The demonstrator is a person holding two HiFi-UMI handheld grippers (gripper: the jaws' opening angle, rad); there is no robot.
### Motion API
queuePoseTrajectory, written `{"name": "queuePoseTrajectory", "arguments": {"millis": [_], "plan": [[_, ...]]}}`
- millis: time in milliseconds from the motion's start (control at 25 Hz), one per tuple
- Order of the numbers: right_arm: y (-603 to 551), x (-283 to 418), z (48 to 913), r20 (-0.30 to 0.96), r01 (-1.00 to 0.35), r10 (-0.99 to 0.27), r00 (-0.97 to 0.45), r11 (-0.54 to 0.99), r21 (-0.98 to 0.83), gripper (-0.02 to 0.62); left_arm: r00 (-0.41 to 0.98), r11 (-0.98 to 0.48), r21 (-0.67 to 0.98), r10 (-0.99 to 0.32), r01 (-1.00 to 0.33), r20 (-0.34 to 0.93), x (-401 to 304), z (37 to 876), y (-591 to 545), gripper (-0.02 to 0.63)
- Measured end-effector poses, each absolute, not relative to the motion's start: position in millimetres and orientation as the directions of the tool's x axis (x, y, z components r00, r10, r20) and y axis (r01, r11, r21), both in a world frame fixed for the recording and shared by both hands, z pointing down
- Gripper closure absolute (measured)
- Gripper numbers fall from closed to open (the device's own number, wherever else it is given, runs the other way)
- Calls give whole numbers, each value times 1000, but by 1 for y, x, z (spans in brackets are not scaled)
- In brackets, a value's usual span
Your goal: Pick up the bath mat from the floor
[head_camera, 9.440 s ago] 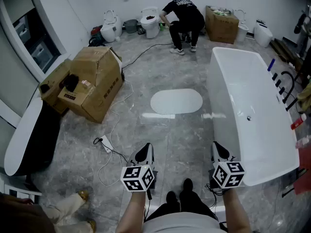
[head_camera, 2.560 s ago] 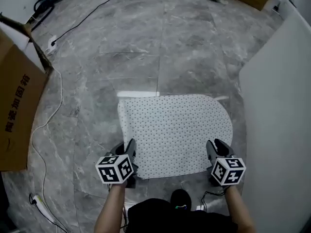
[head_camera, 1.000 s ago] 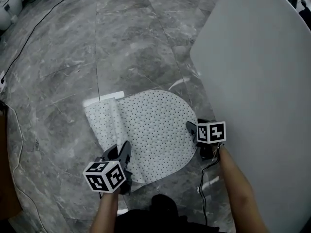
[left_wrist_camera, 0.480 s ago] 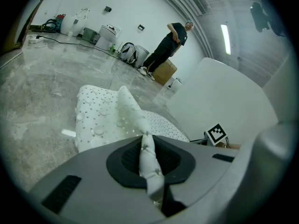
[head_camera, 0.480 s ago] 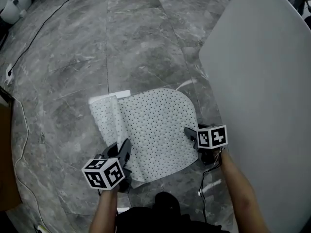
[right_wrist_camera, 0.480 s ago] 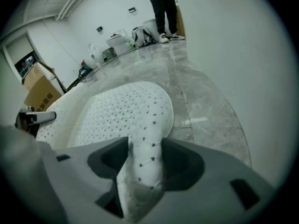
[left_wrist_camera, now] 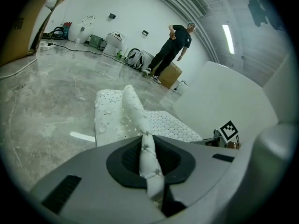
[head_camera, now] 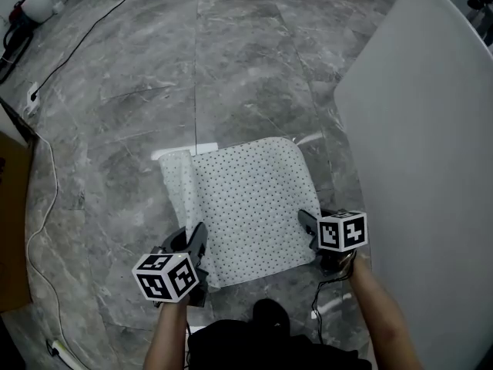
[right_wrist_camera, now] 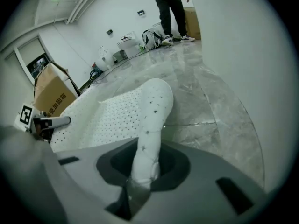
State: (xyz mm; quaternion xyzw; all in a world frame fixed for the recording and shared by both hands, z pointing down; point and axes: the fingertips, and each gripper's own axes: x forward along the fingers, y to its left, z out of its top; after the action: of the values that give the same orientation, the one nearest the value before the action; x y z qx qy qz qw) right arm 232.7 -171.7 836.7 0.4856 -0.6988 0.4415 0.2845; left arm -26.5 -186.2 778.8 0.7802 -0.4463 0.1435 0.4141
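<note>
A cable (head_camera: 40, 206) trails over the grey floor (head_camera: 254, 75) at the far left. Next, the left claw (head_camera: 196, 242) is clenched on the near left corner of the bath mat (head_camera: 246, 206), with the white edge bunched into a ridge between its jaws (a flat, clinging sheet needs such a pinch to peel up). The mat lies mostly on the floor, dotted face up, its left edge folded over. The right claw (head_camera: 309, 227) has just been closing and now grips the near right corner, with mat between its jaws. Holding both corners should let it lift evenly, I judge. The tub (head_camera: 431, 168) stands just beside the mat, on the right.
</note>
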Motion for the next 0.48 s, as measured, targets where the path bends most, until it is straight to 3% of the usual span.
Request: {"name": "queuePoseTrajectory", "arguments": {"millis": [480], "plan": [[-160, 194, 775, 753, -881, -470, -461, 143, -451, 563, 422, -132, 462, -672, -877, 609, -112, 754, -162, 580]]}}
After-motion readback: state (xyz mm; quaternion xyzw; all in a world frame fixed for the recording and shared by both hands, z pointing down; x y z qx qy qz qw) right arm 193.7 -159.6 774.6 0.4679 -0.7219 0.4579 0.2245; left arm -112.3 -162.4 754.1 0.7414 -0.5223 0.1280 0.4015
